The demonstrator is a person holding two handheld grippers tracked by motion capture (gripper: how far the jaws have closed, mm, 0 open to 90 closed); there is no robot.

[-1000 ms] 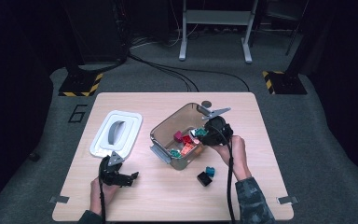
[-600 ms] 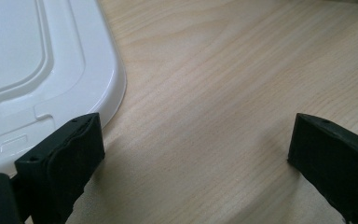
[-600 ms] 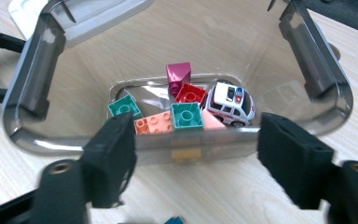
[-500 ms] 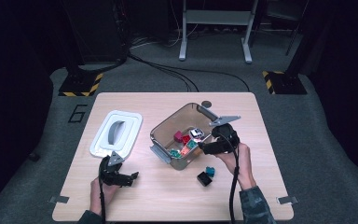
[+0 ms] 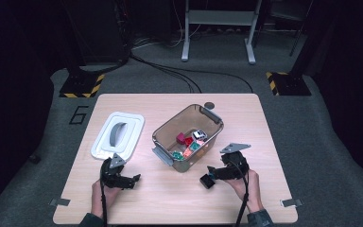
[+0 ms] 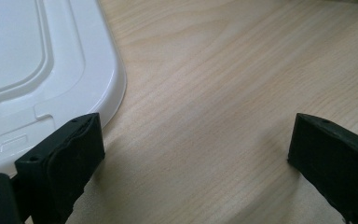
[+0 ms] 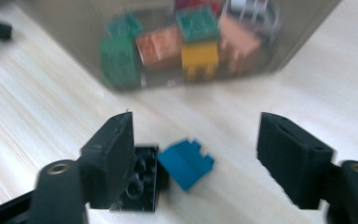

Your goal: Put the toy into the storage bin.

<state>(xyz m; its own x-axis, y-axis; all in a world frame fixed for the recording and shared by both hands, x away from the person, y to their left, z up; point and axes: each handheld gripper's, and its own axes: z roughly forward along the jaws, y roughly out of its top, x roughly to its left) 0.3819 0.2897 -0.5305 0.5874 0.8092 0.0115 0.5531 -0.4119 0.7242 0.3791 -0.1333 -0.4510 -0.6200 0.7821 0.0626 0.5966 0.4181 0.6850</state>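
Item: our right gripper (image 7: pixel 196 154), jaws just narrowing but open, straddles blue brick (image 7: pixel 185 163) beside the bin (image 5: pixel 170 158), ready to grasp. Left gripper (image 6: pixel 191 154) open, idle.

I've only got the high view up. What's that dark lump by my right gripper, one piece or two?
Observer: Two. The right gripper view shows a blue brick lying beside a black brick on the table.
Operator: Am I gripping either one?
Observer: No. The right gripper has just been closing its jaws, but they stand wide apart. The blue brick lies loose between them.
Operator: And the black one?
Observer: It sits under one jaw's tip; I cannot tell whether they touch.
Operator: What about my left gripper?
Observer: The left gripper is open over bare wood, with the white lid right beside one jaw.
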